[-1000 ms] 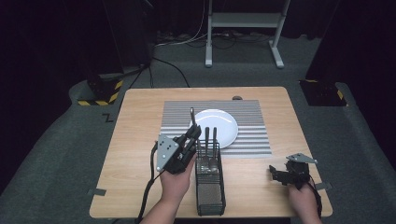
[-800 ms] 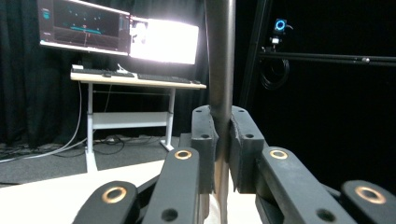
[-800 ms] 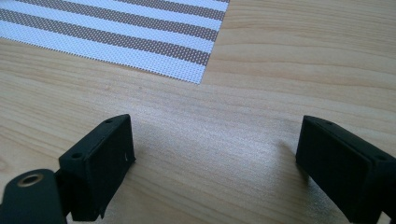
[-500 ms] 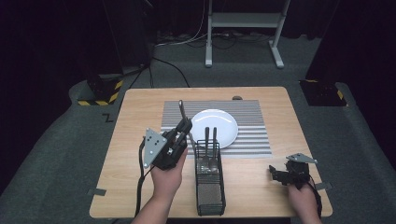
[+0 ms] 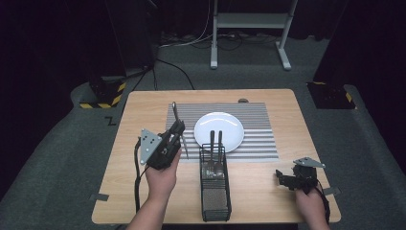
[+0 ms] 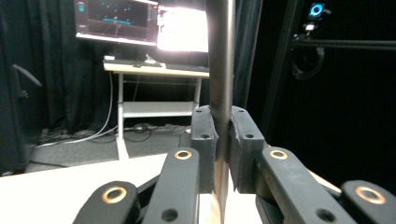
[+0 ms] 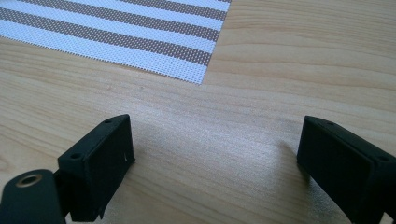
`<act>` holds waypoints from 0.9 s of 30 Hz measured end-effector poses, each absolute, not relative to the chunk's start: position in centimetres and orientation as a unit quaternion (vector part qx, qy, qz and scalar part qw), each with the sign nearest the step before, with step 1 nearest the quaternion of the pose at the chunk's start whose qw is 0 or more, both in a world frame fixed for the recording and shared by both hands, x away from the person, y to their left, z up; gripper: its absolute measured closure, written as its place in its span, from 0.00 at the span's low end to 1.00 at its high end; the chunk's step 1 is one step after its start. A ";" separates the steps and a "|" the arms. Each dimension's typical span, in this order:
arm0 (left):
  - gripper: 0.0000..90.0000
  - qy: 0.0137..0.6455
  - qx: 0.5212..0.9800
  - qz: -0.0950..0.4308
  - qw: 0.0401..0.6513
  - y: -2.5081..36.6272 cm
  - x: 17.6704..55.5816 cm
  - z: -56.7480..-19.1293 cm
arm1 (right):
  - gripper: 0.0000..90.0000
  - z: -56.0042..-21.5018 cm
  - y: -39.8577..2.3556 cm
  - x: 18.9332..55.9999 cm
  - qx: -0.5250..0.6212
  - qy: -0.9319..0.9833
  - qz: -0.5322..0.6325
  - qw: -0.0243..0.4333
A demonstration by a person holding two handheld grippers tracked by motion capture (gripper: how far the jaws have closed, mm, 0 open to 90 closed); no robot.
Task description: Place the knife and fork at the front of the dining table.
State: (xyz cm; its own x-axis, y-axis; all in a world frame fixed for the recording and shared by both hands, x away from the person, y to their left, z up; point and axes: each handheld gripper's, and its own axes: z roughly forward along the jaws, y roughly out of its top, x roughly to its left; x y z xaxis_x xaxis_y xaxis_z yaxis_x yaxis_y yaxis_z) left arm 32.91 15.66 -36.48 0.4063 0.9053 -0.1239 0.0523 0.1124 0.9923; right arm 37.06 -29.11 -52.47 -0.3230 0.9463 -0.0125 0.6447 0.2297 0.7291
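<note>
Left gripper point(image 5: 176, 132) clamped on the handle of a metal utensil point(image 5: 178, 125), jaws pressed tight on either side of the slim grey shaft, which the left gripper view shows rising straight up between the black pads point(image 6: 204, 140). Which kind of utensil it is cannot be told; its working end is hidden. It hangs in the air just left of the white plate point(image 5: 219, 130), above the striped mat point(image 5: 258, 129). The step in hand looks like table setting: one piece drawn from the wire caddy point(image 5: 215, 184) and carried toward a spot beside the plate. The next move probably calls for tipping the utensil from upright to flat and lowering it onto the mat left of the plate, parallel to the plate's edge, before letting go. Two more dark handles point(image 5: 216, 140) stand in the caddy, just in front of the plate. Right gripper point(image 5: 290, 180) rests low on the wooden table point(image 5: 143, 103), well to the right of the plate, jaws apart with nothing between them. Plate smooth, round, glossy; mat woven, grey and white bands; caddy a tall black mesh box; table pale, fine-grained.
</note>
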 end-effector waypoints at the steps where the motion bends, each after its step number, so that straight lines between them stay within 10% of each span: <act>1: 0.91 0.422 0.571 0.349 0.612 15.8 33.1 -36.7 | 0.11 -52.5 -29.1 37.1 0.532 0.748 0.320 0.236; 27: 0.91 0.452 0.594 0.362 0.558 17.1 38.3 -41.1 | 0.11 -52.5 -29.1 37.1 0.533 0.748 0.318 0.236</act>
State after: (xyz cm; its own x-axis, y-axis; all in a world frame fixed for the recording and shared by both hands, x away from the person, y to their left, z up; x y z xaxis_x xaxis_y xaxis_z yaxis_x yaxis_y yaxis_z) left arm 38.32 17.07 -41.11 0.3284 0.9417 -0.0734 0.1335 0.0306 0.9906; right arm 37.07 -29.10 -52.45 -0.3212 0.9469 -0.0144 0.6471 0.2306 0.7267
